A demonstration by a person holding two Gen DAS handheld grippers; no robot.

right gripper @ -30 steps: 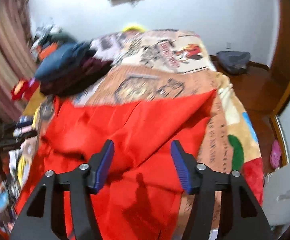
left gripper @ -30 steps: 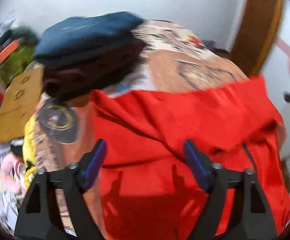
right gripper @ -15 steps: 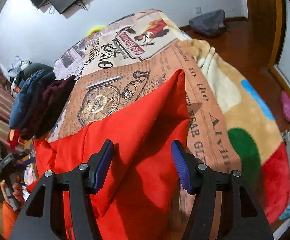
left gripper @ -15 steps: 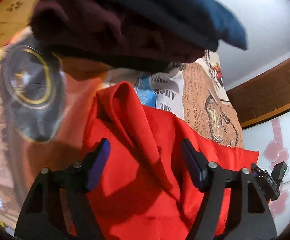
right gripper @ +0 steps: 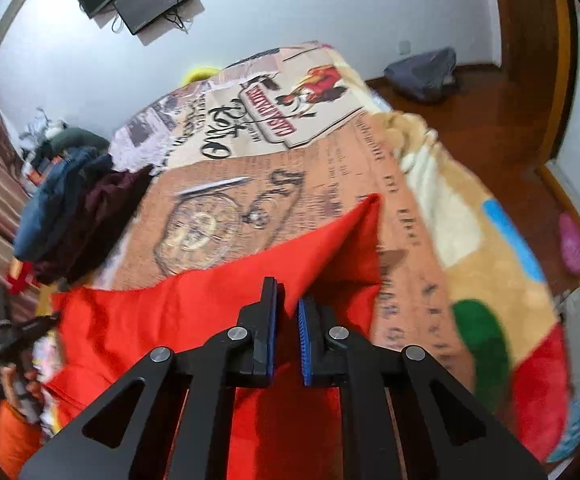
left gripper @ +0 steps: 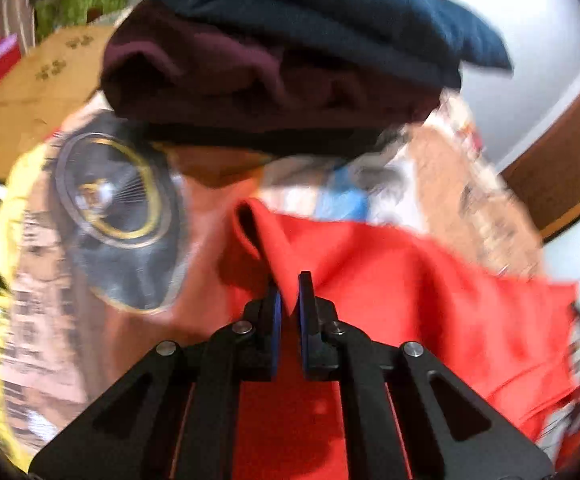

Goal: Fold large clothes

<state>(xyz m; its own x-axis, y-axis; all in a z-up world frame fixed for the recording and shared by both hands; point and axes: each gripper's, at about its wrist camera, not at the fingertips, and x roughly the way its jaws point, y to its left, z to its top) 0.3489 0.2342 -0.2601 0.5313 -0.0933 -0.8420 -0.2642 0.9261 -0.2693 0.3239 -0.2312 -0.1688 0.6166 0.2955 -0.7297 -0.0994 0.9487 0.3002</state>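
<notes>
Where both stood apart a second ago, left claw and right claw now clamped on the red garment.

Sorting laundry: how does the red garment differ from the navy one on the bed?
The red garment lies spread across the blanket; the navy garment is folded. Red lies alone on the blanket; navy tops a maroon garment. Both grippers pinch red; navy is untouched. Both are plain cloth.

Both wrist views look steeply down, close; sharing the red cloth.
</notes>
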